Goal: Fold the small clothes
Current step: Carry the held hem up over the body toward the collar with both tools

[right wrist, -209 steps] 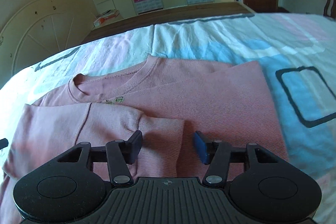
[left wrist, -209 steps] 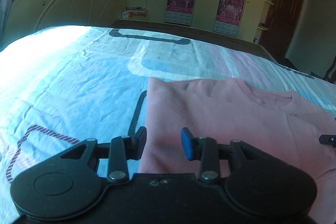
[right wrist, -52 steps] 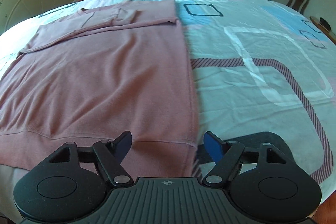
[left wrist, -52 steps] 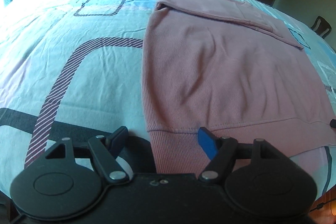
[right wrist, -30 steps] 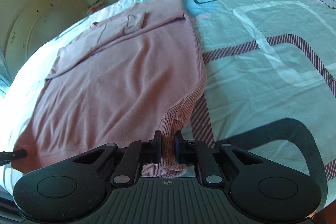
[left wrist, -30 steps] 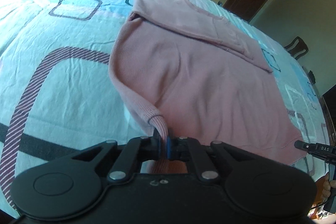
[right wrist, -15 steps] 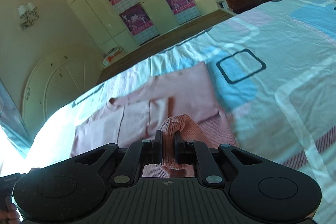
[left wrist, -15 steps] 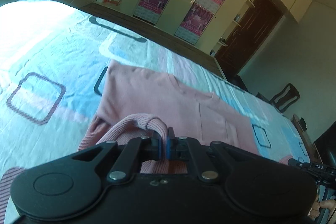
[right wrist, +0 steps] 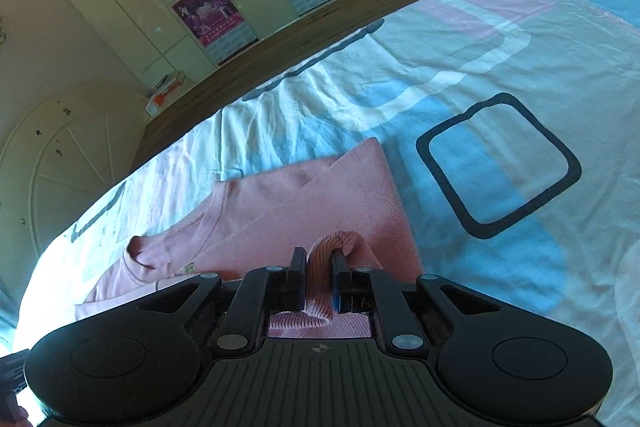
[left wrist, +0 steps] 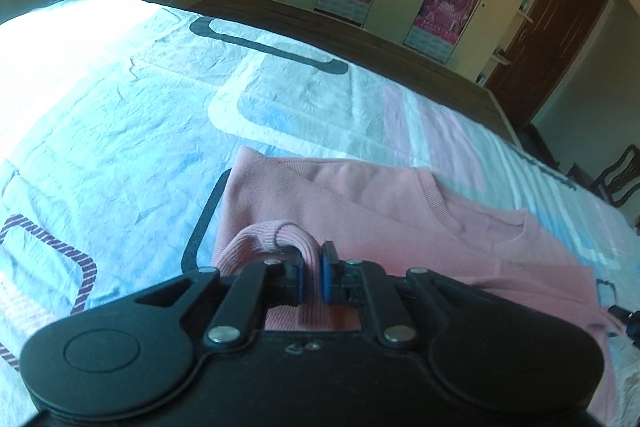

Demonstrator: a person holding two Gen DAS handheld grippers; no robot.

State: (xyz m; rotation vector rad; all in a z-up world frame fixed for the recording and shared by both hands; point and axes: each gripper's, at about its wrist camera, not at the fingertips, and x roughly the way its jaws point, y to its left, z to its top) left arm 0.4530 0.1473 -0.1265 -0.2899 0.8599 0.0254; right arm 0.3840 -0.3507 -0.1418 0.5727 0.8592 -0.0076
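Pink ribbed knit, the sweatshirt, lies on the bed near its far edge, neckline toward that edge and the wardrobe wall beyond. Its hem is doubled up over the body, each lower corner carried forward by one pair of tongs.

Left tongs: the ribbed hem band sits between the blue pads, which have just been easing apart; cloth is between them, and the pads appear to touch it only lightly. Right tongs: clamped together on a bunched fold of the hem at the garment's right side edge.

Orientation: the collar points toward the far edge of the bed. With the hem brought up, the long axis now appears to run side to side, parallel to that edge, though the near part is hidden behind the tongs.

Risks, as judged:
- Uneven release. The left side loosens first; if the right side holds on, the fold line may skew.
- The hem may land short of or past the shoulders, leaving a crooked rectangle.
- Bunched cloth in the right tongs may drag on withdrawal and pull the top layer out of line.
- The folded sleeve near the collar may shift under the falling layer.
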